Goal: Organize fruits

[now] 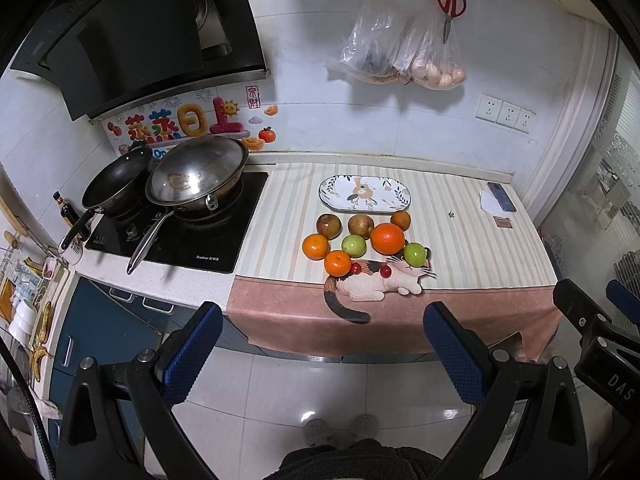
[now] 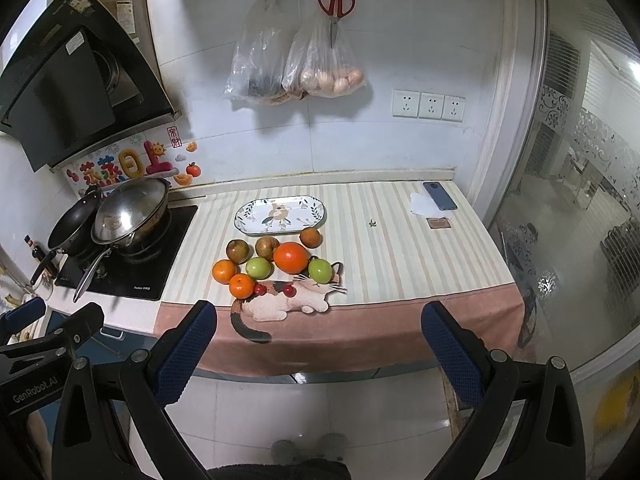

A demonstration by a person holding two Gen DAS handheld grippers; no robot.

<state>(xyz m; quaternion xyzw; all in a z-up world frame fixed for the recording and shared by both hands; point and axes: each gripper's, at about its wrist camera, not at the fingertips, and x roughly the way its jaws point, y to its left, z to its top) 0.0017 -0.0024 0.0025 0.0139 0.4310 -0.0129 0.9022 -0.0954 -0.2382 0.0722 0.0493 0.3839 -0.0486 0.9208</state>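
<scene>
Near the striped cloth's (image 1: 452, 216) front edge: round glossy fruits (image 1: 387, 237), oval ceramic plate (image 1: 364, 199) behind. Left gripper (image 1: 323, 344) and right gripper (image 2: 319, 340) spread, empty. Glass partition (image 2: 580, 216) clearer in right view.

Four oranges (image 1: 387, 237), two green apples (image 1: 354, 245), two brownish apples (image 1: 329, 226) and two cherries (image 1: 385, 271) lie on the cloth. One plate (image 1: 364, 194), two pans (image 1: 198, 176), two hanging bags (image 1: 400, 52), one pair of scissors (image 1: 451, 4), one phone (image 1: 501, 197), three sockets (image 1: 506, 114).
</scene>
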